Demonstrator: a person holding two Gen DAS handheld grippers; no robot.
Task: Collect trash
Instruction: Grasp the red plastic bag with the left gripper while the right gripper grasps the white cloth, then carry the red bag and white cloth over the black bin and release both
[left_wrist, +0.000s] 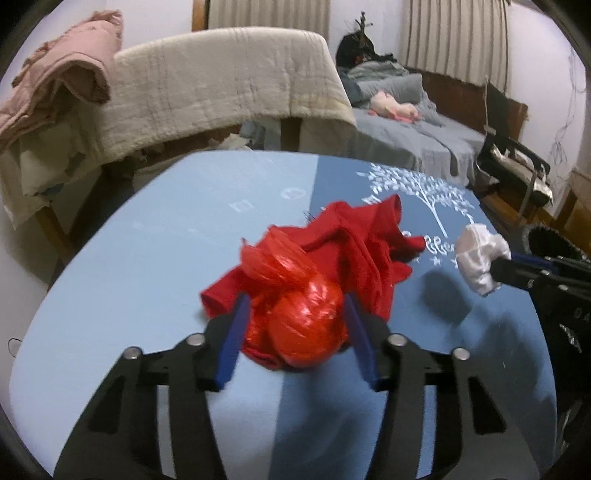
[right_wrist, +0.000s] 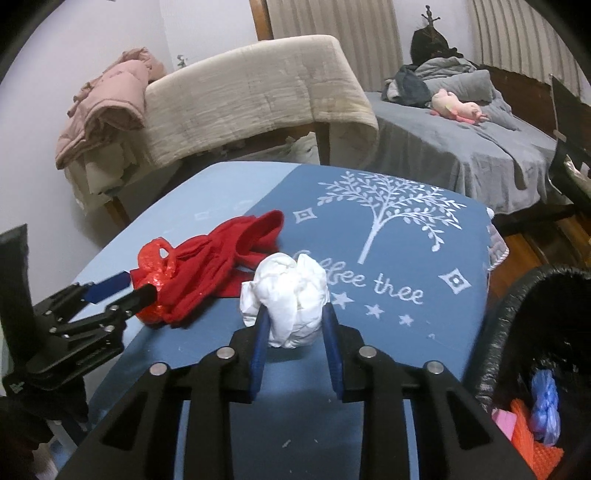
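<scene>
Two tools clamped, left tool (left_wrist: 295, 314) on red bag (left_wrist: 295, 317), right tool (right_wrist: 295, 325) on white wad (right_wrist: 288, 299)

A table (right_wrist: 229, 192) stands covered by a two-tone blue cloth (right_wrist: 424, 325), pale on one half and darker on the other, printed in white with a tree and the words "Coffee tree". On it lies a crumpled red garment (right_wrist: 221, 266), about ten o'clock from the lettering. A knotted red plastic bag (left_wrist: 303, 325) rests against the garment's seven o'clock edge.
</scene>
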